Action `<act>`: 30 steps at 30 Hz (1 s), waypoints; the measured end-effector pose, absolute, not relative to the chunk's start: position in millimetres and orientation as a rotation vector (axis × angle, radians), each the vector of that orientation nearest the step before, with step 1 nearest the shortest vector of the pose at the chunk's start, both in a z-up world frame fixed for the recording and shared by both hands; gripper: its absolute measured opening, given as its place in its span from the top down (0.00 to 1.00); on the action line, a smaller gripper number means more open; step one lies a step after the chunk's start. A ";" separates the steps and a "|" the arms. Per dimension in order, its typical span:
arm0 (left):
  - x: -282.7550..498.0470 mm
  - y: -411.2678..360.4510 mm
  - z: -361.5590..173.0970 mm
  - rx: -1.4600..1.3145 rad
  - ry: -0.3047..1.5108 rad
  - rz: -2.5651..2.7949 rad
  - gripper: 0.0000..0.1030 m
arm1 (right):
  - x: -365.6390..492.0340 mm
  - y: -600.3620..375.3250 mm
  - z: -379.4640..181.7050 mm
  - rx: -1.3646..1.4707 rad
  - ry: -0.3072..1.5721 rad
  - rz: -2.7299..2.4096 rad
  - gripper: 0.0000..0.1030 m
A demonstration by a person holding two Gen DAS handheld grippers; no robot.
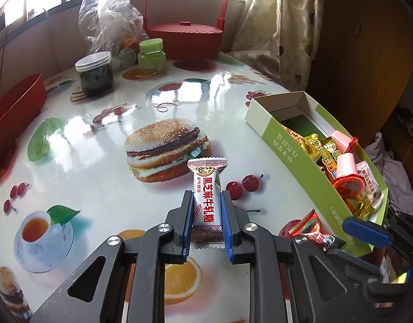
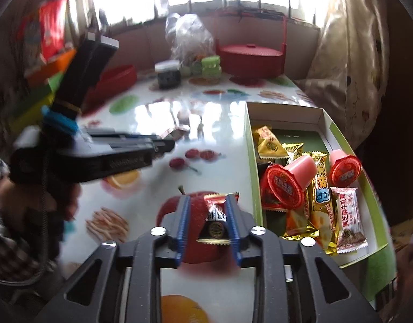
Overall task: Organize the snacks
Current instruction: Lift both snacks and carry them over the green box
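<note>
My left gripper (image 1: 207, 194) is shut on a white nougat packet with red lettering (image 1: 206, 177), held upright above the printed tablecloth. In the right wrist view this gripper (image 2: 170, 144) reaches in from the left. A green-and-white open box (image 1: 271, 132) (image 2: 250, 148) on the right holds gold wrapped sweets, red-lidded pink jelly cups (image 2: 285, 185) and another nougat packet (image 2: 350, 215). My right gripper (image 2: 209, 197) stands open just left of the box. A small red-and-black packet (image 2: 215, 212) lies between its fingers over the printed apple, and the left pad is clear of it.
At the back stand a red lidded basket with a tall handle (image 1: 183, 36), a dark jar (image 1: 94, 74), a green jar (image 1: 151, 55) and a crumpled plastic bag (image 1: 109, 18). A red tray (image 1: 16, 107) sits at the left. A curtain (image 1: 281, 27) hangs behind the box.
</note>
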State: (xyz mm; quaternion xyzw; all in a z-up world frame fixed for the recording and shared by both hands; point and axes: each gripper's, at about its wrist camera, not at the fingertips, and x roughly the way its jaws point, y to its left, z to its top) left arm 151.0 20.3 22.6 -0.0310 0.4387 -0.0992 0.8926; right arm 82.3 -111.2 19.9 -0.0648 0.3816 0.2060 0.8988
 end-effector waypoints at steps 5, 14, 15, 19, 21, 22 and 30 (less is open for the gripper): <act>148.9 23.3 22.1 -0.076 0.912 -0.203 0.80 | 91.0 -99.6 2.6 -0.239 0.833 0.367 0.64; 146.6 23.0 24.6 -0.079 0.908 -0.205 0.80 | 97.0 -95.7 -10.0 -0.245 0.858 0.367 0.72; 146.3 22.7 25.1 -0.078 0.906 -0.207 0.80 | 97.0 -95.9 -9.3 -0.239 0.856 0.372 0.76; 144.2 19.7 29.0 -0.075 0.900 -0.213 0.80 | 94.3 -99.4 -2.2 -0.205 0.834 0.390 0.82; 144.0 18.5 31.0 -0.070 0.897 -0.213 0.80 | 93.8 -100.8 0.7 -0.198 0.826 0.392 0.86; 144.1 18.3 32.2 -0.070 0.894 -0.214 0.80 | 92.9 -101.3 2.7 -0.192 0.820 0.395 0.87; 142.7 15.4 35.5 -0.066 0.888 -0.214 0.80 | 90.1 -111.8 9.3 -0.118 0.806 0.428 0.96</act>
